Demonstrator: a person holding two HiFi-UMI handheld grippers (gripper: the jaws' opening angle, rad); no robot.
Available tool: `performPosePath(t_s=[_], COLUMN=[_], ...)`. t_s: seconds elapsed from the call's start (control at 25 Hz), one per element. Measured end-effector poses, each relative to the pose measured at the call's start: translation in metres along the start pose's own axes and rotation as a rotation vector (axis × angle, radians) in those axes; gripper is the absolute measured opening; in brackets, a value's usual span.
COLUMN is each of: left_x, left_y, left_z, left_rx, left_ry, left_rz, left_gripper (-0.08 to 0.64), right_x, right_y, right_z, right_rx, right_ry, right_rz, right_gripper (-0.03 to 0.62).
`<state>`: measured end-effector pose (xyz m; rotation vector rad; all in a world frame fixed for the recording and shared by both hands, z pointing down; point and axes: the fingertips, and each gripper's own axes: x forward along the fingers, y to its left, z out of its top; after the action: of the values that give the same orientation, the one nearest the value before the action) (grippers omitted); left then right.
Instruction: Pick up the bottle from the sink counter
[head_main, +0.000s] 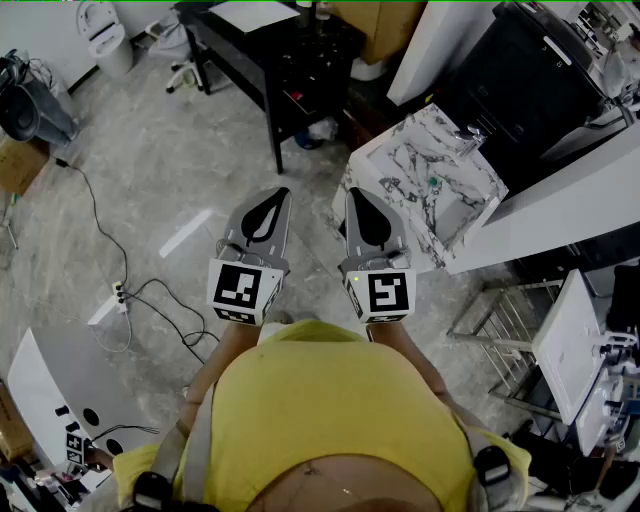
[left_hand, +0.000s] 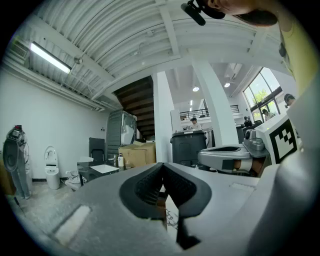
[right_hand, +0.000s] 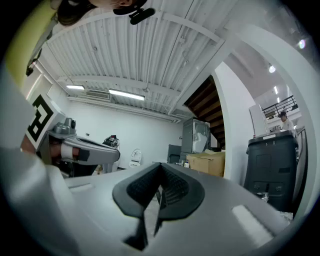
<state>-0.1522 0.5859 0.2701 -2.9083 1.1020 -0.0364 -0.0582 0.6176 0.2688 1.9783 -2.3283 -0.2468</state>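
Note:
The marbled sink counter (head_main: 400, 170) stands ahead and to the right in the head view, with a faucet (head_main: 469, 138) at its far edge and a small green object (head_main: 434, 182) in the basin. I cannot make out a bottle there for certain. Both grippers are held side by side at chest height, short of the counter. The left gripper (head_main: 283, 192) is shut with nothing in it, its tips meeting in its own view (left_hand: 162, 166). The right gripper (head_main: 352, 192) is shut and empty too (right_hand: 160, 166), its tip near the counter's near corner.
A black desk (head_main: 270, 50) stands ahead. A black machine (head_main: 540, 90) sits behind the counter and a metal rack (head_main: 500, 320) to the right. Cables and a power strip (head_main: 118, 293) lie on the floor at the left. A toilet (head_main: 105, 30) stands at the far left.

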Motion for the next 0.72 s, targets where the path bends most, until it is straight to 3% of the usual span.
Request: performPosePath(t_s=[0.36, 0.72], left_x=[0.021, 0.08], left_y=[-0.003, 0.047], left_z=[-0.012, -0.033], left_rx=[-0.003, -0.024], left_ry=[0.01, 0.023], left_rz=[0.0, -0.016], left_gripper=[0.003, 0.003], right_x=[0.012, 0.085], right_y=[-0.013, -0.026], right_z=[-0.012, -0.035], right_rx=[0.024, 0.02], right_ry=[-0.021, -0.012], right_rz=[0.019, 0.035], right_gripper=[0.002, 0.035])
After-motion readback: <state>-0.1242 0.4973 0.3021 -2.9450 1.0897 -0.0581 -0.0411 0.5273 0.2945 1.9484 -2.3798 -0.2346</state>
